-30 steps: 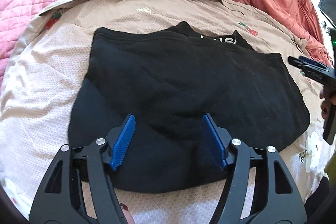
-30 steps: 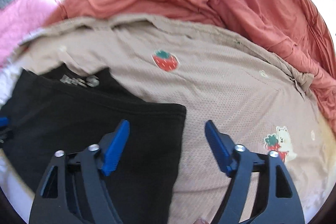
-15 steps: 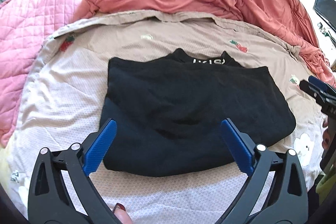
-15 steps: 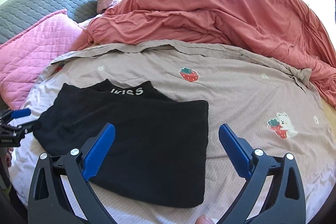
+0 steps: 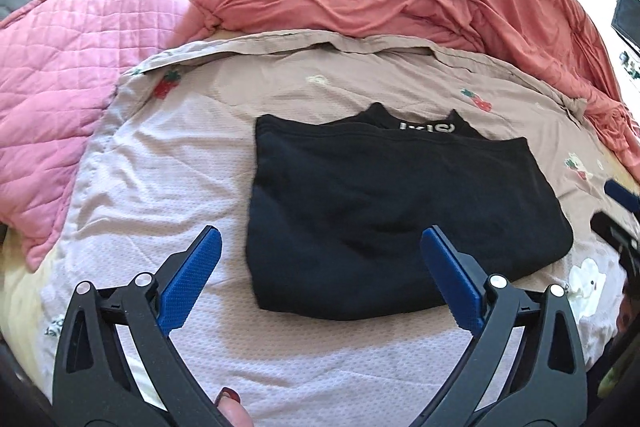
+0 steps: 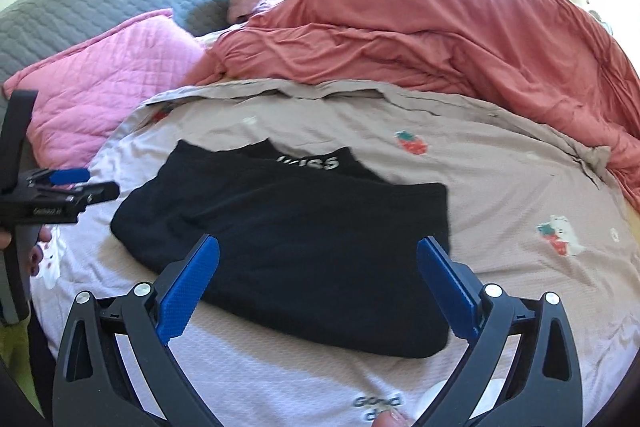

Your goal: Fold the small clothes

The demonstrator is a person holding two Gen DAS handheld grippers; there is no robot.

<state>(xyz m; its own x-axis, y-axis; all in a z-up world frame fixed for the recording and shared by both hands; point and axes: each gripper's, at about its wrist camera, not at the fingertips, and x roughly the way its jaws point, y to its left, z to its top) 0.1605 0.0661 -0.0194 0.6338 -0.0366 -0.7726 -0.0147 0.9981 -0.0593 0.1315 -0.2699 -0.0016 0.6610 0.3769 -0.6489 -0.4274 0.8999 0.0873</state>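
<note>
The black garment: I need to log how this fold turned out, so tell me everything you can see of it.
The black garment is soft, matte knit fabric, folded into a rough rectangle with rounded near corners. Its top layer stops short of the far edge, where a collar-like band with partly hidden white lettering shows. It lies flat on the beige strawberry-print bedcover. Nothing else touches it; neither gripper does.

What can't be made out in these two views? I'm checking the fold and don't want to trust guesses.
- Black garment: its white lettering is partly tucked under the folded top layer in both views, so the full word is unreadable.
- Layers beneath the fold: hidden by the top layer.
- Right claw: cut off by the left wrist view's right edge.
- Blanket print: cut by the right wrist view's bottom edge and a fingertip.
</note>
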